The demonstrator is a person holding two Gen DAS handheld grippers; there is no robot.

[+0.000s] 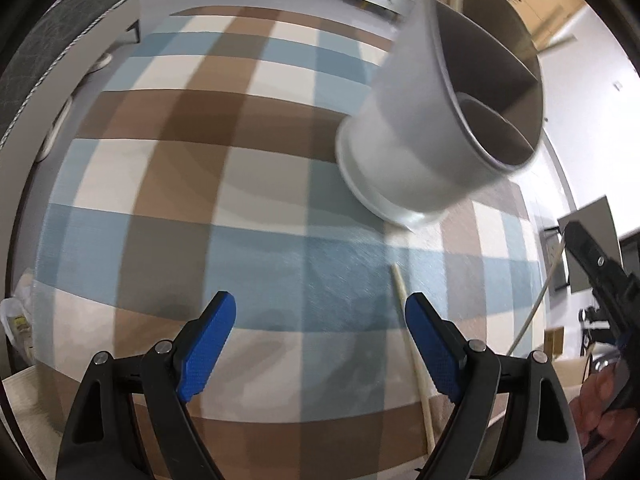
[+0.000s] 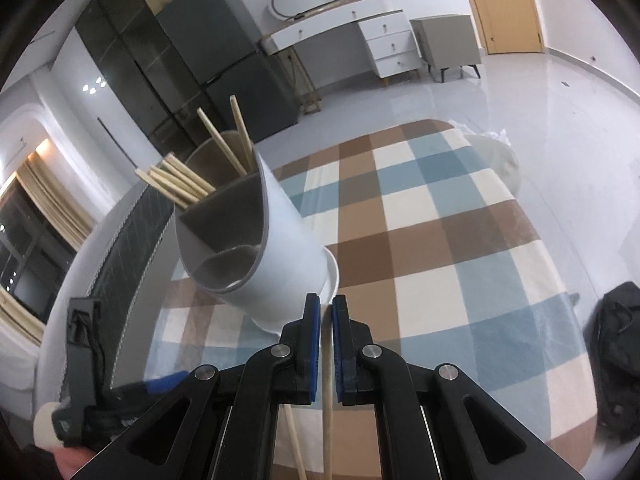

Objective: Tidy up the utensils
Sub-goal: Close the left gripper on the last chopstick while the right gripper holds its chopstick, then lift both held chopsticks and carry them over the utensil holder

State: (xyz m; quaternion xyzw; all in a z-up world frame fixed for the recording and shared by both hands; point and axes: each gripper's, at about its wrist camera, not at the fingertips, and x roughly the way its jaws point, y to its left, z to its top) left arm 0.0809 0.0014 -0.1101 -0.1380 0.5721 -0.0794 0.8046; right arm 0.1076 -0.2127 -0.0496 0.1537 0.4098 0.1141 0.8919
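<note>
Blue-padded left tongs [image 1: 320, 344] stood released at six o'clock in the left wrist view, nothing between the pads. One loose chopstick [image 1: 412, 344] lay on the checked counter [image 1: 168, 184] beside the right pad. At two o'clock the white utensil holder [image 1: 420, 136] stood well apart from the tongs. At four o'clock the right tongs showed, a pale stick rising from them.

Seen from the right wrist, the right tongs [image 2: 326, 308] at six o'clock were clenched on a held chopstick [image 2: 328, 400]; a second stick [image 2: 294, 436] lay below. The holder [image 2: 280, 248] sat just ahead at eleven o'clock, bundled chopsticks [image 2: 176, 180] in its compartments.

The step in hand appeared to be carrying this chopstick to the holder; next it needed tipping upright over an open compartment. Counter from twelve to four o'clock lay open, its edge curving at one o'clock.
</note>
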